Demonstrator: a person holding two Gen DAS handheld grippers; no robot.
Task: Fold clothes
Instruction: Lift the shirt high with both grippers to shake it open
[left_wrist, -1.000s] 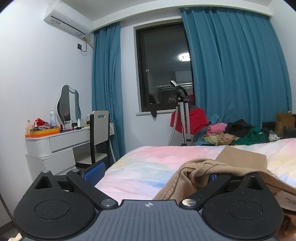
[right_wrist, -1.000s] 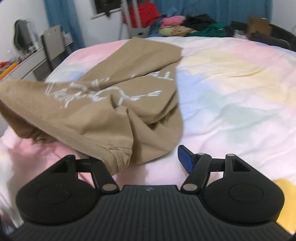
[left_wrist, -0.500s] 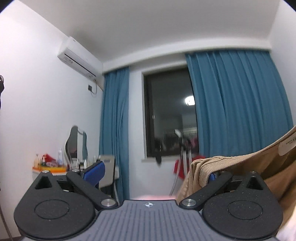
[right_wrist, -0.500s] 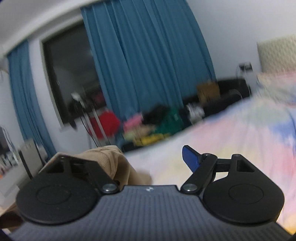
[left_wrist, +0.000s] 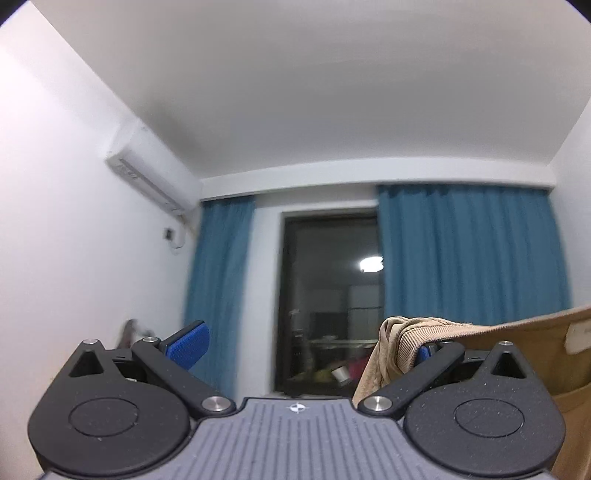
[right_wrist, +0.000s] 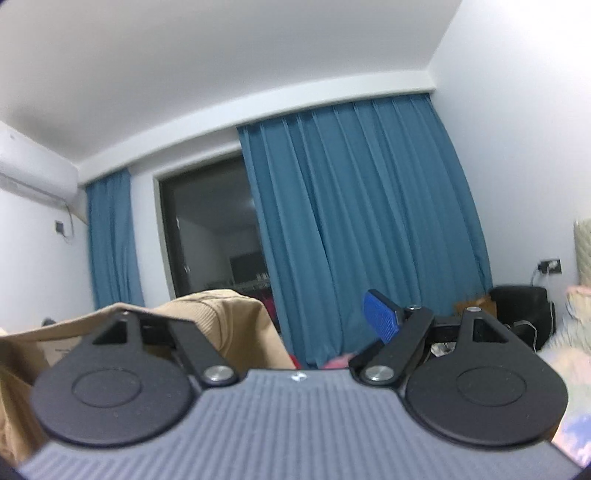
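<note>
Tan garment — ribbed hem, draped

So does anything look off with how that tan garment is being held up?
Yes. The tan garment is not pinched. It hangs hooked over one finger of the left gripper and one finger of the right gripper. Both have their jaws wide apart, so it might slip off.

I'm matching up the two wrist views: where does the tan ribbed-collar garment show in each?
Left wrist: tan ribbed-collar garment at lower right, draped over the right-hand finger.
Right wrist: it sits lower left, over the left-hand finger.
Shared landmark: the dark window between blue curtains.
</note>
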